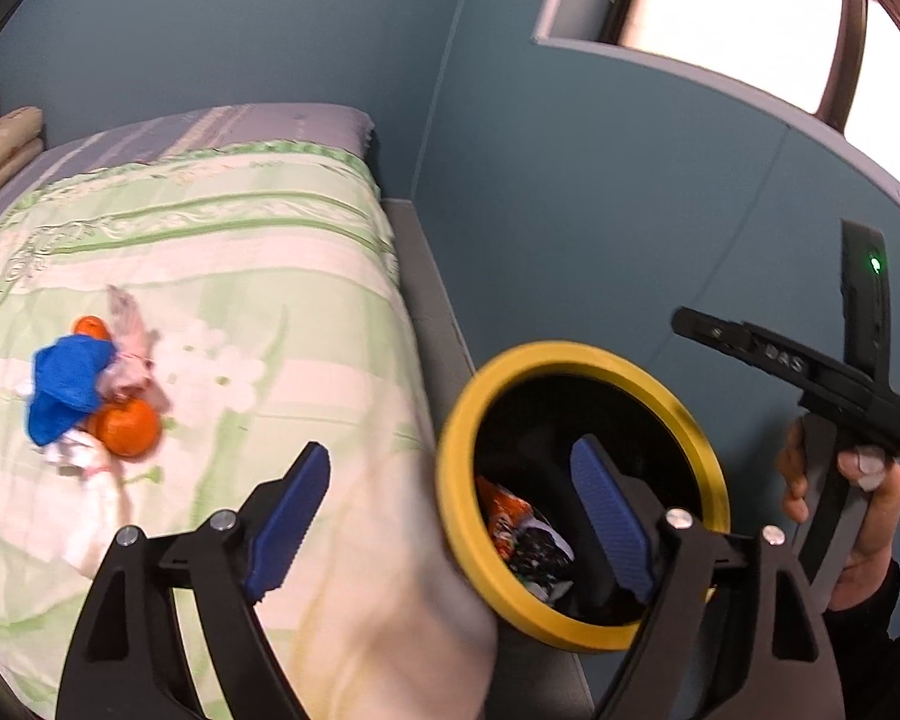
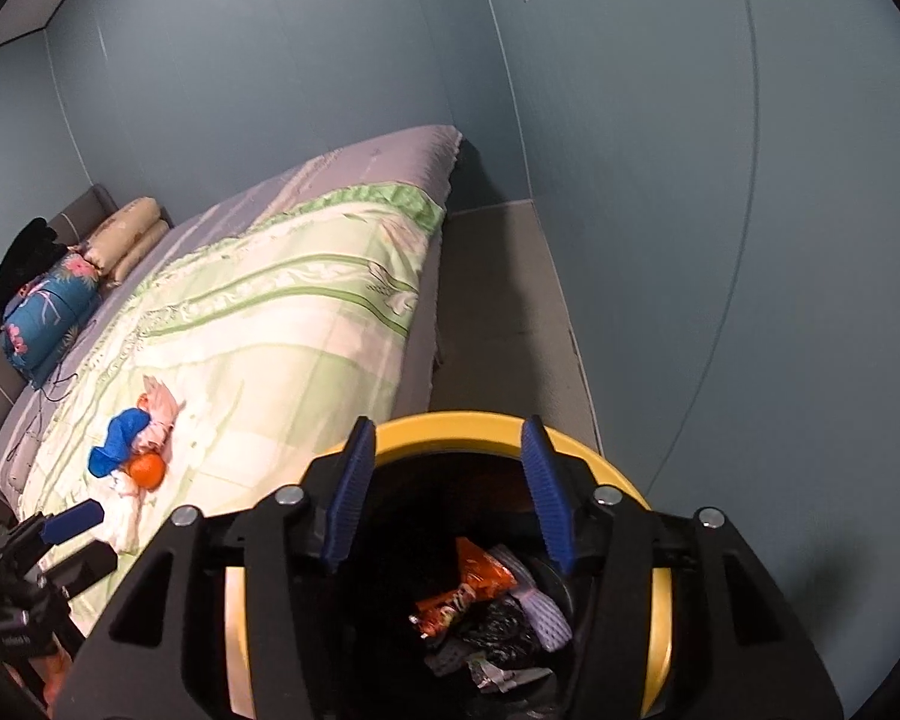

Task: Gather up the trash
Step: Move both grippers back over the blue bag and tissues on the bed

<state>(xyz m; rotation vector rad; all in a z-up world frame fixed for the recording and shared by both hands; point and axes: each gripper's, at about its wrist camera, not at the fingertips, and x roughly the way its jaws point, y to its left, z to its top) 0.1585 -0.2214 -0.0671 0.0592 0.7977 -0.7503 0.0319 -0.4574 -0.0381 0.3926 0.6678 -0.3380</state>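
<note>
A yellow-rimmed black bin (image 1: 576,354) stands on the floor beside the bed and holds an orange snack bag (image 2: 480,576) and dark wrappers. A trash pile (image 1: 90,396) lies on the green quilt: a blue crumpled piece, two orange round things, pink and white wrappers. My left gripper (image 1: 450,516) is open and empty, its left pad over the quilt's edge and its right pad over the bin's mouth. My right gripper (image 2: 450,498) hangs above the bin (image 2: 450,426), jaws apart with nothing between them.
The bed (image 2: 306,300) fills the left, with pillows (image 2: 126,234) and a blue floral bundle (image 2: 48,312) at its head. Blue walls close in behind and to the right of the bin. A narrow grey floor strip (image 2: 498,300) runs between bed and wall. A hand (image 1: 864,516) grips the other tool.
</note>
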